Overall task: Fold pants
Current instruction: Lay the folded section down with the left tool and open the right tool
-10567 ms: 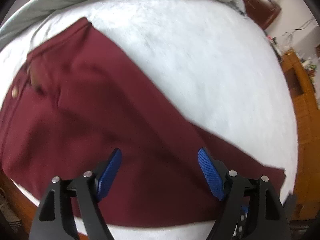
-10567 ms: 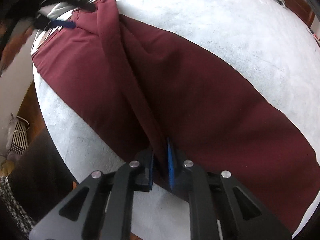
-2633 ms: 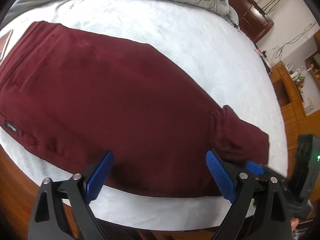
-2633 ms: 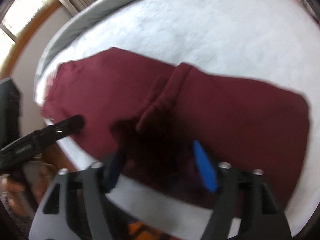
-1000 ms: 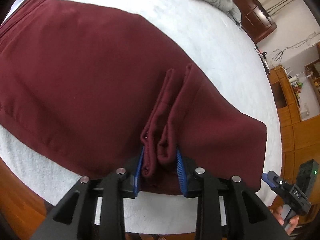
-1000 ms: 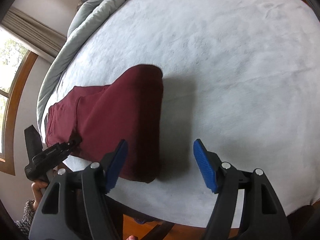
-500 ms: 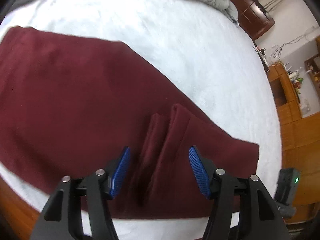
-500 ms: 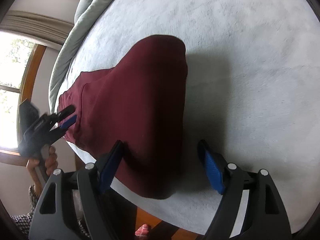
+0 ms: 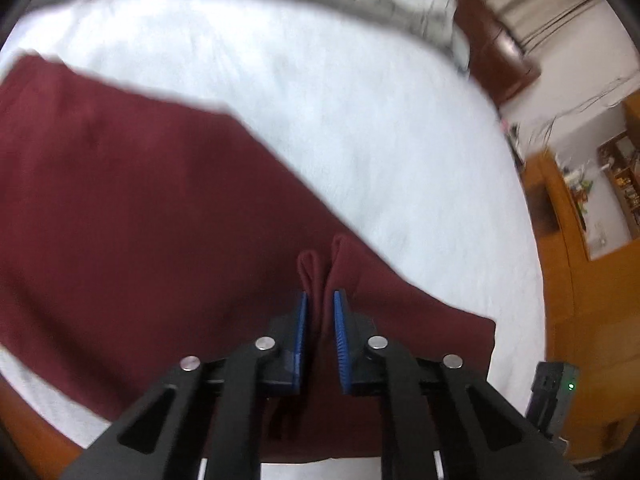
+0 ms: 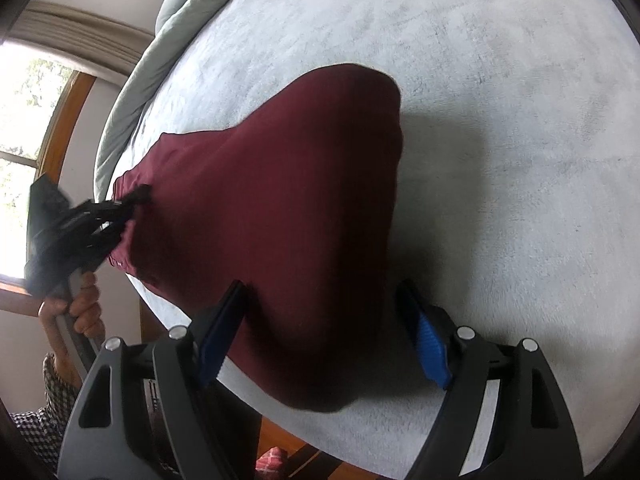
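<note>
Maroon pants [image 9: 160, 216] lie on the bed [image 9: 360, 120]; my left gripper [image 9: 320, 320] pinches a fabric ridge, my right gripper [image 10: 320, 336] gapes around their end.

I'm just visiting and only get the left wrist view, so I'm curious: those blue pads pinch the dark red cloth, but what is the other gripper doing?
Observer: The right gripper is open, its pads either side of the dark red pants' near edge.
Operator: Is anyone holding your side's tool?
Observer: A bare hand grips the left gripper's handle.
Operator: What's behind it?
Observer: A wood-framed window, bright with daylight.
</note>
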`<state>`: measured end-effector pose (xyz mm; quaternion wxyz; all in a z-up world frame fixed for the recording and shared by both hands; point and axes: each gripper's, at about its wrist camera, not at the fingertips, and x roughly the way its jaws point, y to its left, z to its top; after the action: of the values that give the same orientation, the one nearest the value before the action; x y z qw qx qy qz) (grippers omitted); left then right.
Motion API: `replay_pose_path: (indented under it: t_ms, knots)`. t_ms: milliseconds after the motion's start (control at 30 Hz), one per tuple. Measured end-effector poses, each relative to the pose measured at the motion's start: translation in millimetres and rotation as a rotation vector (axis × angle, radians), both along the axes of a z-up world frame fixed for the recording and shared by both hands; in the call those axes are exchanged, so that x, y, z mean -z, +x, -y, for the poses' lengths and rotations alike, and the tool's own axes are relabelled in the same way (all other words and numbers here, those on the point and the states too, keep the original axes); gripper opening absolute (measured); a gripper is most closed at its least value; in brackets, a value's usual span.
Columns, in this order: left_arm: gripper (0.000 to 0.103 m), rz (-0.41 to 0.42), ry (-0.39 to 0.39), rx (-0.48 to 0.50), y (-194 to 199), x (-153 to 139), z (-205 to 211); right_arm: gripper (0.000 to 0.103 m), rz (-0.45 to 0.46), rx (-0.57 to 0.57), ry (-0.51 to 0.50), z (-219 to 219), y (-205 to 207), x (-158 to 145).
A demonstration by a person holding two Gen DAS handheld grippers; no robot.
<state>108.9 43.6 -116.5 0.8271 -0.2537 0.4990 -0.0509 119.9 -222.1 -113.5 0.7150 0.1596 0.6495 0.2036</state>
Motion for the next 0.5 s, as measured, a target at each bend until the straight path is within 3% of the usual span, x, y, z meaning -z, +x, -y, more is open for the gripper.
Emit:
replay_pose_path:
  t_ms: [67, 133, 200, 300, 400, 500]
  knots:
    - [0.009, 0.028, 0.074, -0.008, -10, 1, -3, 0.080, 0.005, -0.010, 0.000, -2, -1, -1]
    - [0.010, -0.035, 0.071, 0.012, -8, 22, -7, 0.080, 0.007, -0.018, -0.012, -3, -2, 0]
    - [0.012, -0.028, 0.072, 0.035, -5, 28, -10, 0.080, 0.006, -0.020, -0.019, -5, -1, 0]
    - [0.024, -0.033, 0.068, 0.035, -7, 18, -13, 0.080, 0.000, -0.010, 0.003, -3, 1, -4]
    - [0.048, 0.016, 0.081, 0.019, -10, 1, -20, 0.080, -0.016, -0.001, 0.021, -1, 5, -4]
    - [0.053, 0.038, 0.079, 0.052, -12, -8, -14, 0.081, -0.030, -0.017, 0.001, -6, 9, 0]
